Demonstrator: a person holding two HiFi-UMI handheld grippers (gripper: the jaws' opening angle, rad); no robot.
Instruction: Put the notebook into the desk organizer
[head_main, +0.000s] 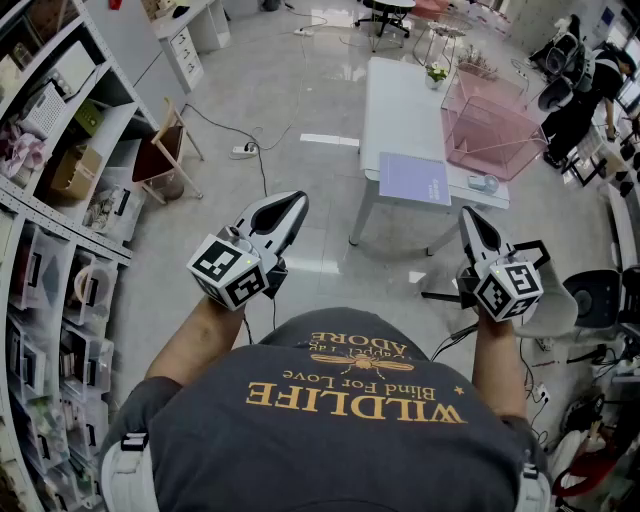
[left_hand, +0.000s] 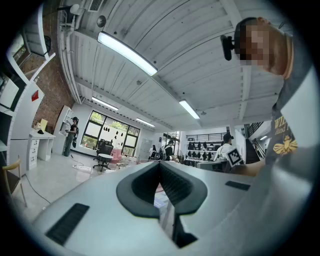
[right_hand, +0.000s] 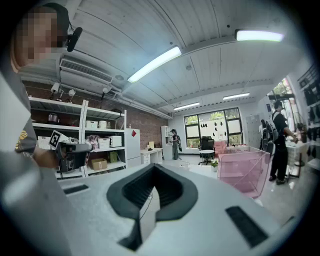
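A lavender notebook (head_main: 413, 178) lies flat on the near end of a white table (head_main: 400, 100). To its right, at the table's right edge, stands a pink wire desk organizer (head_main: 490, 130), which also shows in the right gripper view as the pink organizer (right_hand: 242, 170). Both grippers are held close to the person's body, well short of the table. My left gripper (head_main: 295, 202) has its jaws together with nothing in them, and so does my right gripper (head_main: 470, 216). In their own views, the left jaws' tips (left_hand: 160, 164) and the right jaws' tips (right_hand: 152, 167) meet.
Storage shelves (head_main: 50, 200) run along the left. A wooden chair (head_main: 165, 150) and a power strip with cable (head_main: 243, 150) sit on the floor between shelves and table. A small plant (head_main: 437, 72) stands on the table. A person (head_main: 590, 90) is at the far right, and a grey chair (head_main: 590, 300) is nearer.
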